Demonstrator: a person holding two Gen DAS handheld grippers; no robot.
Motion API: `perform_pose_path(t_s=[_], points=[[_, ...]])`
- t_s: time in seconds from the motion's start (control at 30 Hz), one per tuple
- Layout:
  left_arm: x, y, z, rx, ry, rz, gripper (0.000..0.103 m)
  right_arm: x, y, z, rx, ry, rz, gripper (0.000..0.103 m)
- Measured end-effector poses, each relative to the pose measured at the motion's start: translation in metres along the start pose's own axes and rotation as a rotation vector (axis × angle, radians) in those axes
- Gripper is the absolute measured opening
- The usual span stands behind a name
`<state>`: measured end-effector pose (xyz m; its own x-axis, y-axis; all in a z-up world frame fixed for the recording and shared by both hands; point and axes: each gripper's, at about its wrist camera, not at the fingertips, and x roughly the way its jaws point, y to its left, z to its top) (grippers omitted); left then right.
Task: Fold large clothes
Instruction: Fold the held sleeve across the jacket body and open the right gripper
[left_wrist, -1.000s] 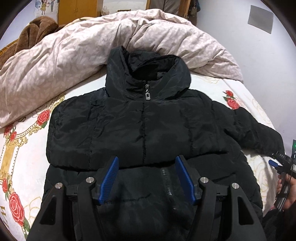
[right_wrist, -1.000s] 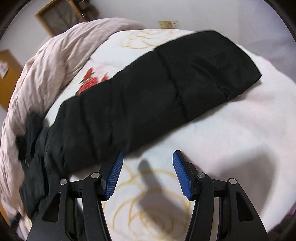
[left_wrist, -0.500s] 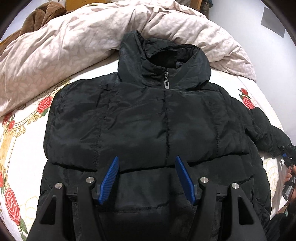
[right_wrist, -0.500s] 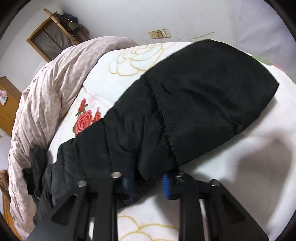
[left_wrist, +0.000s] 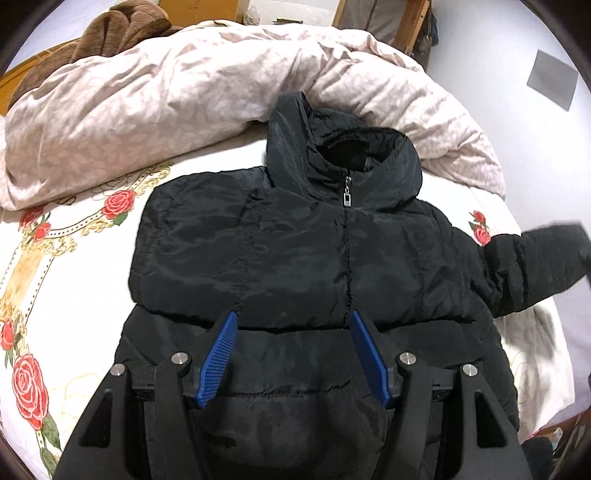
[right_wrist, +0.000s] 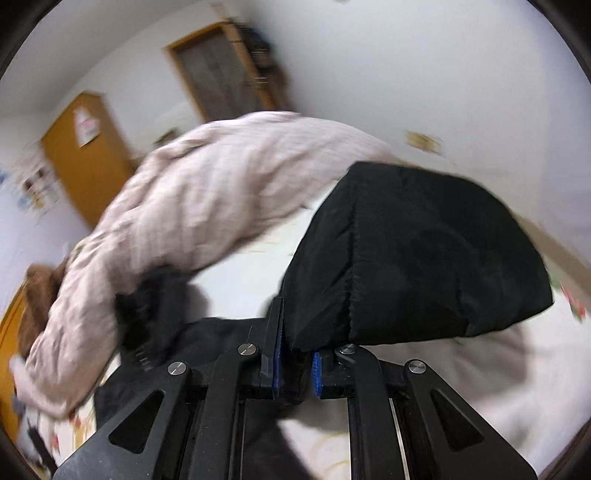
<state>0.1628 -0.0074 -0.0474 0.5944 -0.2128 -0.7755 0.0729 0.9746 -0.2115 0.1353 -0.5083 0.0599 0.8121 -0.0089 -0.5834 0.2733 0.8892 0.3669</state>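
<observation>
A black hooded puffer jacket (left_wrist: 314, 258) lies front up on the bed, zipped, hood toward the far quilt. My left gripper (left_wrist: 291, 354) is open above the jacket's lower front and holds nothing. The jacket's right sleeve (left_wrist: 535, 266) is raised off the bed at the right. In the right wrist view my right gripper (right_wrist: 297, 365) is shut on that sleeve (right_wrist: 417, 258), which is lifted and fills the view ahead of the fingers.
A crumpled pink quilt (left_wrist: 166, 99) is heaped along the far side of the bed. The rose-print sheet (left_wrist: 44, 258) shows to the left of the jacket. A brown blanket (left_wrist: 110, 26) lies at the far left. White walls and a wooden door (right_wrist: 85, 155) stand beyond.
My right gripper closed on the sleeve and lifted it off the bed, swinging upward. My left gripper shifted left and back, still open over the jacket's front.
</observation>
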Motion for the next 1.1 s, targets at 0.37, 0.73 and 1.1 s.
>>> perform_pose_path(t_s=[0.37, 0.73, 1.1], points=[[-0.026, 0.044, -0.004, -0.064, -0.039, 0.027, 0.066, 0.041, 0.167, -0.061, -0.330, 0.152, 0.192, 0.014], [-0.027, 0.091, -0.011, -0.137, -0.032, 0.075, 0.066, 0.127, 0.212, -0.172, -0.483, 0.439, 0.223, 0.040], [-0.008, 0.058, 0.018, -0.114, -0.036, -0.034, 0.070, 0.088, 0.218, -0.177, -0.523, 0.443, 0.412, 0.074]])
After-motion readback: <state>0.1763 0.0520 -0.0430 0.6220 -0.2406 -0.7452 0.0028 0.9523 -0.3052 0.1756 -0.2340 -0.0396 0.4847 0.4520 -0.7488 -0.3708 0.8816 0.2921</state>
